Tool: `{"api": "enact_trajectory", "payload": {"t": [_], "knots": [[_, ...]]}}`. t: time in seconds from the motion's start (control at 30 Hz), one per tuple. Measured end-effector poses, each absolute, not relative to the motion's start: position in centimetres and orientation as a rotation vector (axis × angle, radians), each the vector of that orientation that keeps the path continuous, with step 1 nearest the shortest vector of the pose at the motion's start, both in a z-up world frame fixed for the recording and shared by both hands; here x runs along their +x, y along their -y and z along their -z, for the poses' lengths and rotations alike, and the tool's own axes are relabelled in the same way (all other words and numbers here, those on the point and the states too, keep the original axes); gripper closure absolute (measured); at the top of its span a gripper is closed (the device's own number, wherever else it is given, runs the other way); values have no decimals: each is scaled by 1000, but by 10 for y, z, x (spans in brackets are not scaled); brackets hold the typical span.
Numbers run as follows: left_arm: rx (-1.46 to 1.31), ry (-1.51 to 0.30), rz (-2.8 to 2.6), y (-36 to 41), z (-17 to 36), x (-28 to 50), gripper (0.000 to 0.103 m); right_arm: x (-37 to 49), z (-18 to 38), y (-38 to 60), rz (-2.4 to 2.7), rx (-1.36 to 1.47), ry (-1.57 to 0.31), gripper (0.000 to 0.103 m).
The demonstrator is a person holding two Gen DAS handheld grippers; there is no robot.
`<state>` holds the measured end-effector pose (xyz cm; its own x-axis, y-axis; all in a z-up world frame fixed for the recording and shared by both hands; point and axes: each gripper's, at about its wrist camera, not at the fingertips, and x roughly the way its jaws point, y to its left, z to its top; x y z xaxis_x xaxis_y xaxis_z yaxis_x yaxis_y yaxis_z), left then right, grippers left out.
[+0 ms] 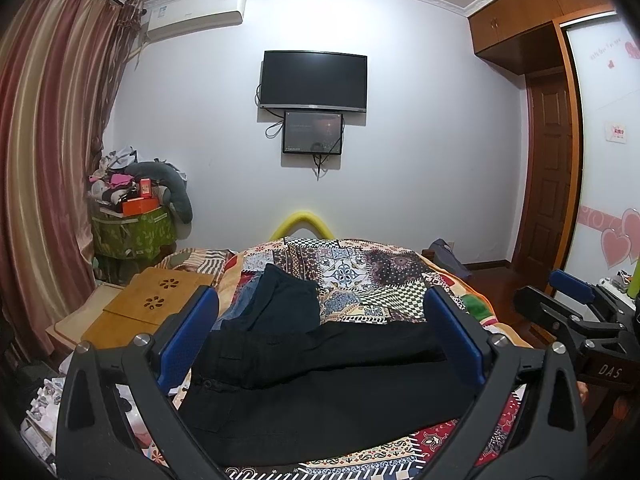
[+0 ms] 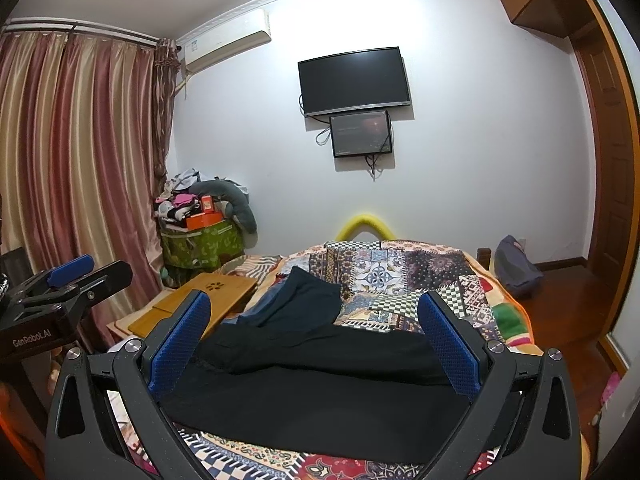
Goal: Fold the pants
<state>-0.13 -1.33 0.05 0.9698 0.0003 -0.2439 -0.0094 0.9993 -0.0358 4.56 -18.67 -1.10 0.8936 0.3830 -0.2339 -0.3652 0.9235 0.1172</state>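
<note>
While both grippers hover over the near edge of the bed, the black pants (image 1: 320, 380) lie flat across the lower centre of each wrist view, stretched sideways on the patterned quilt (image 1: 360, 276) with the waistband and button toward the lower left. In the left wrist view the left gripper (image 1: 320, 312) has its blue pads spread wide with nothing between them, framing the pants from above; the right gripper (image 2: 316, 316) is likewise spread apart and empty. Behind the pants, at mid-frame, a dark blue garment (image 1: 280, 300) is heaped on the quilt. On the far wall, upper centre, hangs a dark television (image 1: 314, 80).
</note>
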Motion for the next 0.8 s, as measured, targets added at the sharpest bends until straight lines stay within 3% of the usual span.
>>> {"api": "enact_trajectory", "payload": {"t": [0.8], "knots": [[-45,-249,5,11,2,1,0,49,13,193,-376,76,-256,0]]}}
